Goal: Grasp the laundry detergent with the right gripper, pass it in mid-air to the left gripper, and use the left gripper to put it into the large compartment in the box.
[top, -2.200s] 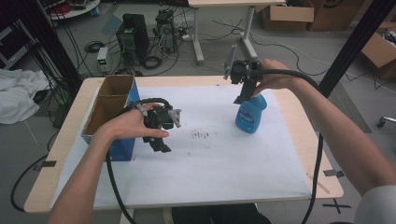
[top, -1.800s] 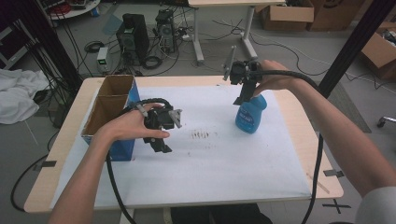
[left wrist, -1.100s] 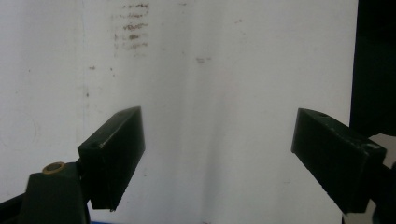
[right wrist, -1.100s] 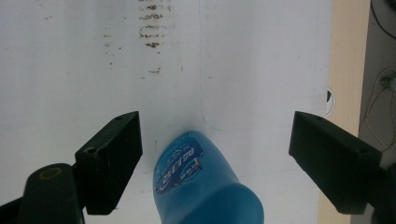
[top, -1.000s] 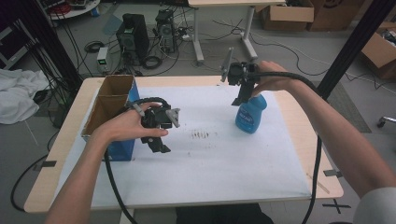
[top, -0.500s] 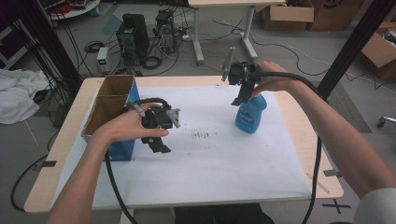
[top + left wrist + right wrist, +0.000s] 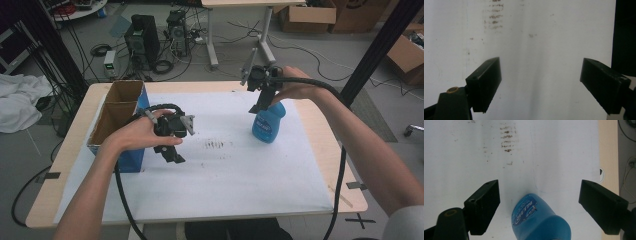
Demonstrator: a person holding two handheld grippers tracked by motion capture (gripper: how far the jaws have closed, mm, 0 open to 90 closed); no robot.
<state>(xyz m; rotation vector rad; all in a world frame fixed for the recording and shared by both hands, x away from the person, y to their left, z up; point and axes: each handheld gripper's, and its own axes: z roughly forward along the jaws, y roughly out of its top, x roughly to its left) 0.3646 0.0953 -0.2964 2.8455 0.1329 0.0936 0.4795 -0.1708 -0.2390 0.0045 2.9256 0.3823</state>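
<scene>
A blue plastic bottle (image 7: 268, 123) stands upright on the white sheet (image 7: 225, 170) at the right of the table. My right gripper (image 7: 261, 106) hangs just above it, pointing down, open, with the bottle (image 7: 540, 221) low between its spread jaws and not touching them. My left gripper (image 7: 170, 154) hovers over the sheet (image 7: 536, 50) left of centre, open, with nothing between its jaws.
An open cardboard box with blue sides (image 7: 116, 120) stands at the table's left edge, close to my left hand. Dark smudge marks (image 7: 215, 145) lie on the sheet between the grippers. Bare wooden table edge (image 7: 325, 125) runs along the right.
My right gripper has shifted slightly above the bottle and stands open over it. The left gripper has barely moved.
</scene>
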